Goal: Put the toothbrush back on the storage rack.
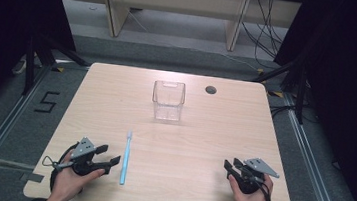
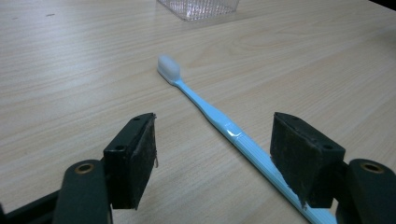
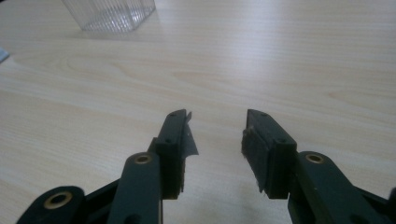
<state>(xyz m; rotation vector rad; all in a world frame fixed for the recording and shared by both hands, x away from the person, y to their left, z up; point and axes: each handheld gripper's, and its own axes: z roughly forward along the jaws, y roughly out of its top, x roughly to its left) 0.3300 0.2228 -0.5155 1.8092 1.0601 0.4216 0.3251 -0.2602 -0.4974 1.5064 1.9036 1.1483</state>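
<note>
A light blue toothbrush (image 1: 126, 156) with a white head lies flat on the wooden table (image 1: 117, 89), head pointing away from me. My left gripper (image 1: 109, 155) rests at the near left just beside the handle, jaws wide open and empty. In the left gripper view the toothbrush (image 2: 212, 115) runs diagonally between the jaws of the left gripper (image 2: 212, 140), its handle passing close under the right pad, untouched. A clear plastic cup (image 1: 168, 100) stands upright at mid-table. My right gripper (image 1: 229, 166) sits at the near right, open with nothing in it; its jaws (image 3: 216, 135) point toward the cup (image 3: 109, 14).
A round cable hole (image 1: 211, 90) is in the table at the back right of the cup. Past the far edge are wooden furniture legs and loose cables on the floor. Black stands flank both sides of the table.
</note>
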